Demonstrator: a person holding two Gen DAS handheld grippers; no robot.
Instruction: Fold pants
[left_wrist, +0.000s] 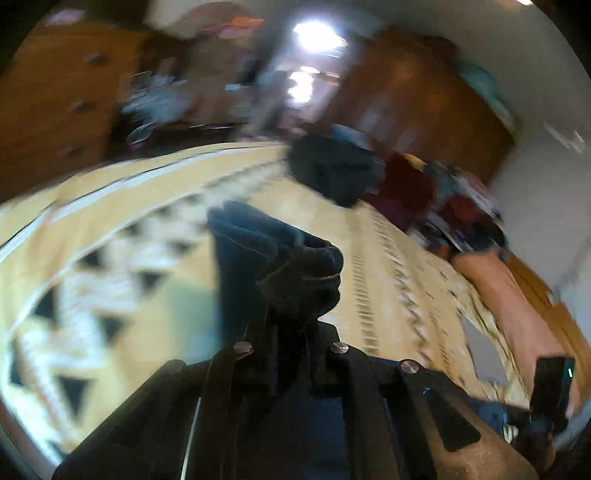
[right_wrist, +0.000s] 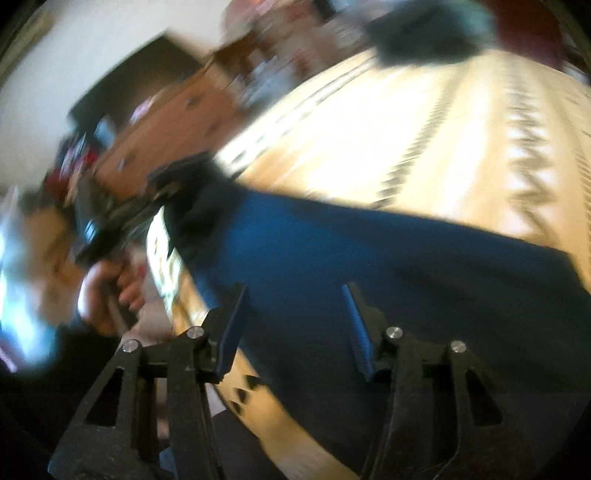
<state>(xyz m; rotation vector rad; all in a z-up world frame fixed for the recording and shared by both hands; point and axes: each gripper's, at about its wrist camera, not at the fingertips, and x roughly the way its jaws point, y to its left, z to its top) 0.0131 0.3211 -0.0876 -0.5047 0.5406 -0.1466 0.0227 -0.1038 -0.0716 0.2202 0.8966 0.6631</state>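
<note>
Here your left gripper (left_wrist: 295, 295) has its fingers clamped on a bunched edge of the navy pants (right_wrist: 369, 266), lifted off the patterned bedspread (right_wrist: 406, 140). Your right gripper (right_wrist: 295, 325) has its fingers apart above the pants, gripping nothing, the cloth spread across the bedspread beneath them. Beyond the pants, a dark clothes pile (left_wrist: 332, 166) sits on the bedspread.
</note>
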